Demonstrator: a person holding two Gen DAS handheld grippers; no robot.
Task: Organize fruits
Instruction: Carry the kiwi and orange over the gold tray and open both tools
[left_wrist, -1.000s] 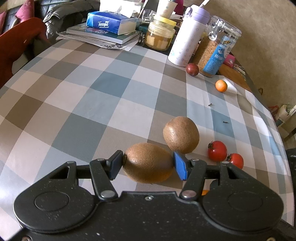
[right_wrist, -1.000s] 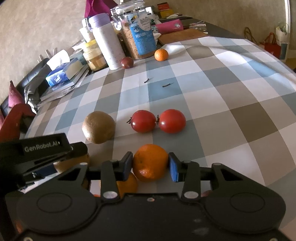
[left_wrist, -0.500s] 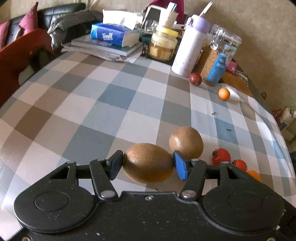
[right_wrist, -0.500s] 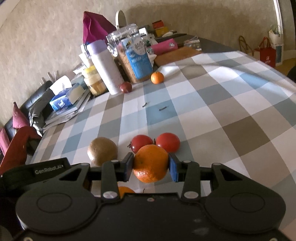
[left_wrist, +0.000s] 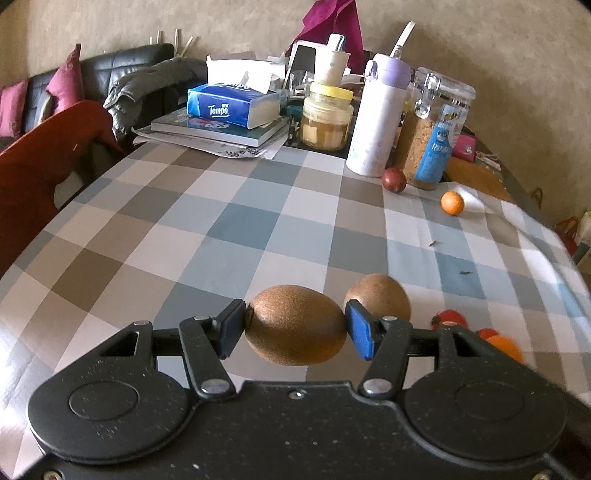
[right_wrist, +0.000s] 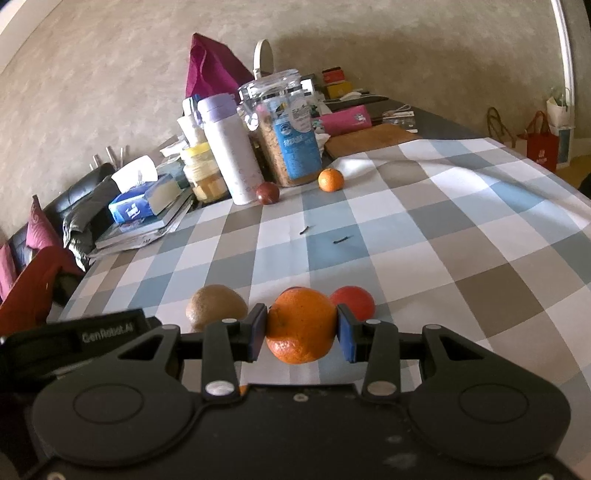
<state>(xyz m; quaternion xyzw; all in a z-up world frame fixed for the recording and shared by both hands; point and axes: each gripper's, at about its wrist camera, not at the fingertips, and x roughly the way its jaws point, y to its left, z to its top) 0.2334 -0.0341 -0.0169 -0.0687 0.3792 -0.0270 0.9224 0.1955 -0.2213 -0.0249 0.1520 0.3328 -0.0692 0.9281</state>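
— Both fruits have come up off the cloth since a second ago, haven't they?

— Yes. You've lifted your left gripper (left_wrist: 295, 330) and the view has tilted toward the far clutter. Its blue pads pinch a kiwi (left_wrist: 295, 325) end to end, clear of the table (left_wrist: 240, 221).

— And my right?

— Your right gripper (right_wrist: 301, 326) squeezes an orange (right_wrist: 301, 325) between its pads, also raised. A tomato (right_wrist: 352, 301) sits just behind it on the right, and a second kiwi (right_wrist: 216, 304) rests on the cloth to the left.

— Where is that second kiwi from the left camera?

— Just past your right pad, second kiwi (left_wrist: 378, 295) on the cloth. Two tomatoes peek out beyond it, partly hidden.

— Farther off?

— A small mandarin (left_wrist: 451, 203) and a dark plum (left_wrist: 394, 180) lie by the white bottle (left_wrist: 380, 122) and the cereal jar (left_wrist: 436, 129), well apart from you.
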